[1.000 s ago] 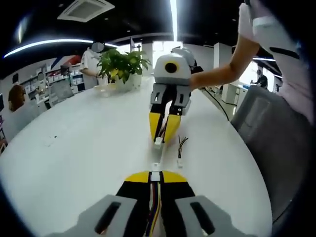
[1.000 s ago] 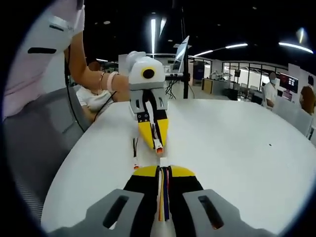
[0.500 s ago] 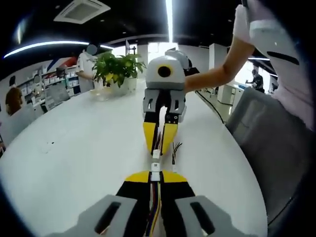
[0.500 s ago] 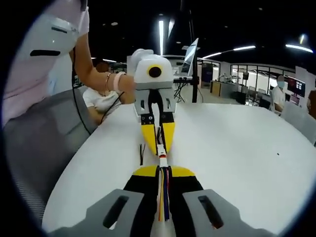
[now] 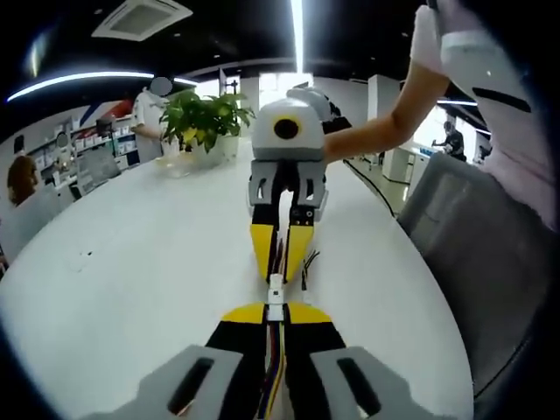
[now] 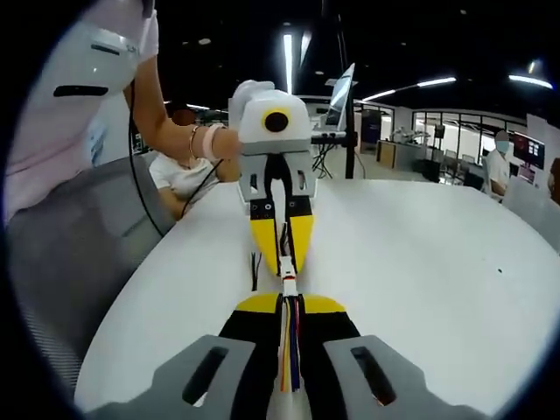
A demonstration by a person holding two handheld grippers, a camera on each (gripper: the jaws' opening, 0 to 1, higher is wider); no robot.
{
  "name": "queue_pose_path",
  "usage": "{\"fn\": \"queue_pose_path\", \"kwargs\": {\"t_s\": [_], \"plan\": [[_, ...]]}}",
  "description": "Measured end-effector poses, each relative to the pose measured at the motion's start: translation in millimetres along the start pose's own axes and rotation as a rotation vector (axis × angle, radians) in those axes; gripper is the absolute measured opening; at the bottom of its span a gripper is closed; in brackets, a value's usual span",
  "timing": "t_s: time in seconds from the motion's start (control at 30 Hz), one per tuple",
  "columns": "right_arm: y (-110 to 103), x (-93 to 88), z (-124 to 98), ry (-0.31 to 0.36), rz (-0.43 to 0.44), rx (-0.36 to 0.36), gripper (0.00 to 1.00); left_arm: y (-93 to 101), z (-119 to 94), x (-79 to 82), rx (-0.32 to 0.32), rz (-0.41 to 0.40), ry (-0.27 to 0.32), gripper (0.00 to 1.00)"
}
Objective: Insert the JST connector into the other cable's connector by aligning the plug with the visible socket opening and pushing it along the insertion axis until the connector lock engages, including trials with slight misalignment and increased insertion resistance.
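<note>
Left gripper view: connectors (image 5: 275,292) now touching.

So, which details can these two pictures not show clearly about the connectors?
- Lock state: where the two connectors meet between the gripper tips, both views show it too small.
- Plug depth in the socket: too small, right gripper view.
- Spare cable on the table: partly hidden behind the right gripper, left gripper view.
</note>
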State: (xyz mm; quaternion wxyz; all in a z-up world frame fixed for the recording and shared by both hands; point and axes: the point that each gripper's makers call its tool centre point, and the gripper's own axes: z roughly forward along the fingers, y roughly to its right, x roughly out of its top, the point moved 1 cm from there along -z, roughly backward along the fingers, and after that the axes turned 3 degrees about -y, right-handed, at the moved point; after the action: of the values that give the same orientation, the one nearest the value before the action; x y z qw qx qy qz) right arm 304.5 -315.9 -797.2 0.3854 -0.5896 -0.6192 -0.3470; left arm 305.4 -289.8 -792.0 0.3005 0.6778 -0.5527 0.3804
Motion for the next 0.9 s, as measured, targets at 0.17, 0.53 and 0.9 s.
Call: {"fn": "queue_pose_path", "kwargs": {"t_s": [0.17, 0.53, 0.9], "plan": [[0.3, -0.9, 0.7, -0.002, 0.003, -0.001, 0.03, -0.4, 3.3, -0.3, -0.005, -0.008, 0.003, 0.00], [-1.3, -2.5, 1.2, -0.006, -0.015, 0.008, 0.03, 1.0, 7.3, 0.4, -0.024, 0.001, 0.007, 0.00], [-2.1, -3.5, -1.0, 0.000, -0.030, 0.012, 0.02, 1.6, 9.3, 2.2, -0.033, 0.014, 0.019, 0.00]]}}
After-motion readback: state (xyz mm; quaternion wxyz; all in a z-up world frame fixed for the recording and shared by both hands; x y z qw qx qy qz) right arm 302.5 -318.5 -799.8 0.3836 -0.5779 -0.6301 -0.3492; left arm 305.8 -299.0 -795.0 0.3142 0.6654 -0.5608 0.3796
